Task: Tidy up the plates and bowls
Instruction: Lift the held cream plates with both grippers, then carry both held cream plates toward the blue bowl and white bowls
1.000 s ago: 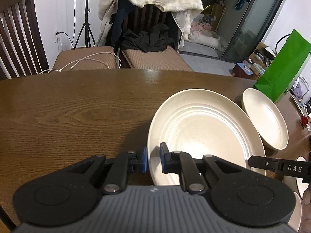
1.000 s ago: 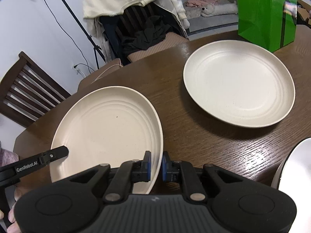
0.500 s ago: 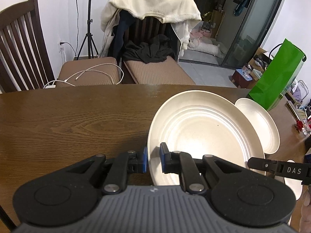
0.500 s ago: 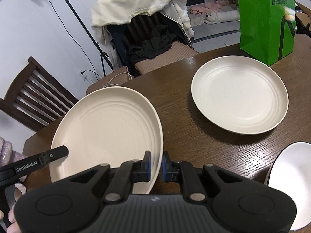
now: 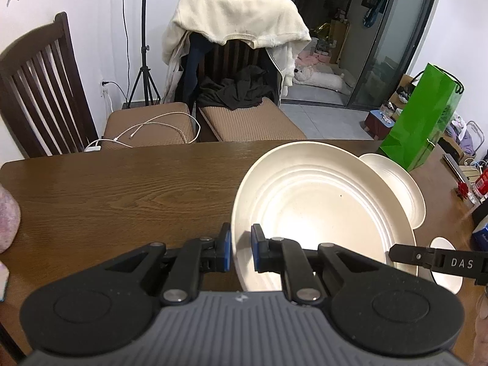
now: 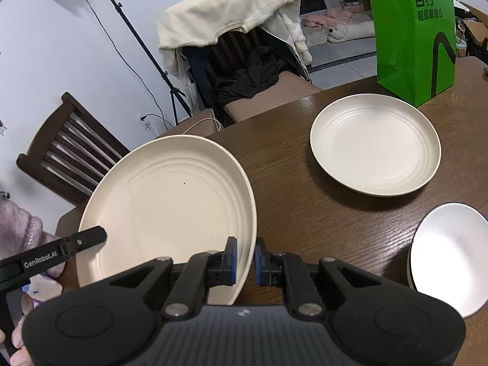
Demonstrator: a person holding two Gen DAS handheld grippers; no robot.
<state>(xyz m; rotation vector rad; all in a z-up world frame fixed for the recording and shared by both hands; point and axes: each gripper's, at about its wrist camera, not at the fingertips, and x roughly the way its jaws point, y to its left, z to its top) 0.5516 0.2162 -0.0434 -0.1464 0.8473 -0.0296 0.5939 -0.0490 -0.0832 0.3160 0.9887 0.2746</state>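
Counter [image 5: 106, 189]: dark brown wood with strong grain, rounded corners; we see its near edge cut off behind both tool bodies.

Green paper bag [image 6: 411, 30]: glossy, upright at the far edge of the counter, just behind the resting plate; its top is cropped in the right wrist view.

Held plate [image 6: 164, 210]: large, cream, matte, with concentric ridges and one dark speck. We hold it tilted, clear of the counter, by opposite sides of its rim. Its near rim is hidden behind both tool bodies.

Resting plate [image 6: 375, 149]: same cream ridged kind, flat on the counter, well apart from the held plate in the right wrist view. In the left wrist view the held plate covers most of it.

White bowl [image 6: 448, 256]: smooth, with a thin dark rim, near the right edge of the counter. What lies under it is hard to make out.

Left tool [image 5: 241, 251]: black arms, blue pads, pinched nearly closed on the held plate's rim.

Right tool [image 6: 245, 260]: same build, likewise clamped on the rim of the held plate.

Pink fuzzy sleeve [image 6: 21, 231]: partly cut off at the frame edge.
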